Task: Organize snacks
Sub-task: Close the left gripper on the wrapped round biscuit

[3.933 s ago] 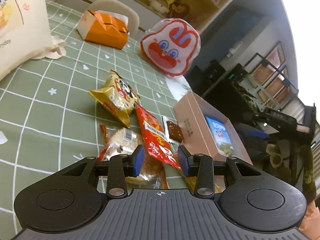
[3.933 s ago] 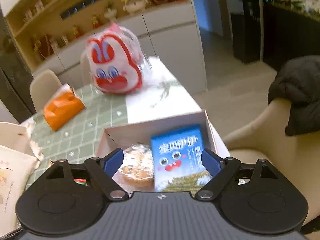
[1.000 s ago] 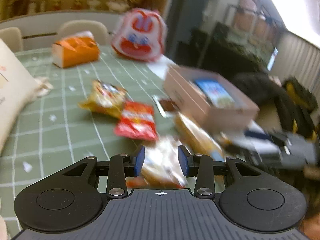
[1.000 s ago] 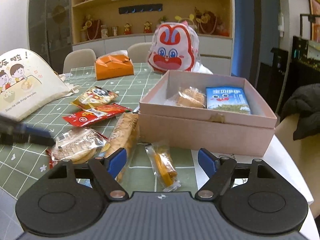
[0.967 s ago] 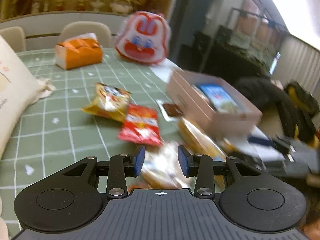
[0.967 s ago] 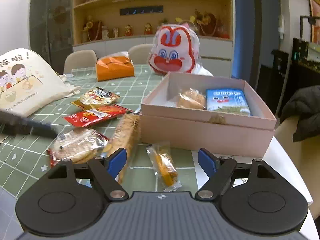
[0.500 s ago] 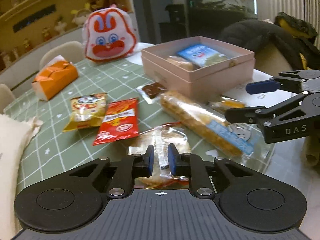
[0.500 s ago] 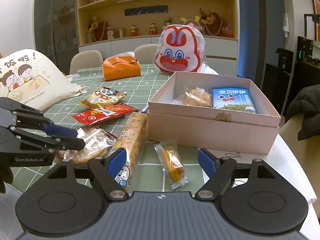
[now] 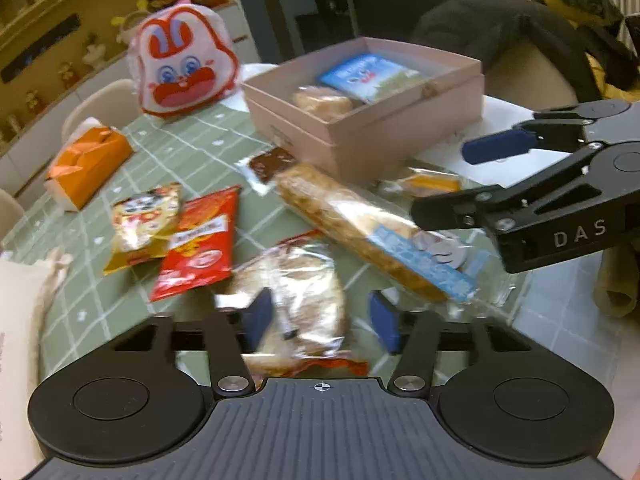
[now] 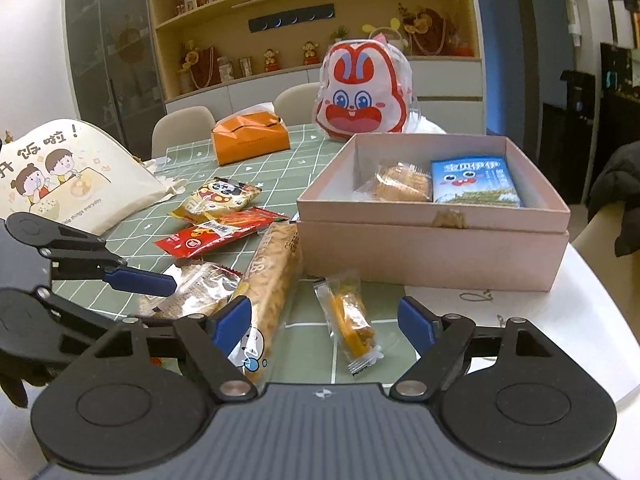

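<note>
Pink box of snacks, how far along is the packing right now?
Done: the pink box holds a wrapped pastry and a blue packet. In hand: nothing gripped; the left claw is opening around a clear-wrapped pastry. Left: that, the long biscuit pack, red packet, yellow packet and small bar.

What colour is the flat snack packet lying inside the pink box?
The flat snack packet is blue with a cartoon face; the right wrist view shows it best.

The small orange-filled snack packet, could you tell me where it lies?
In the right wrist view, the small packet lies on the table before the pink box, right of the long biscuit pack.
</note>
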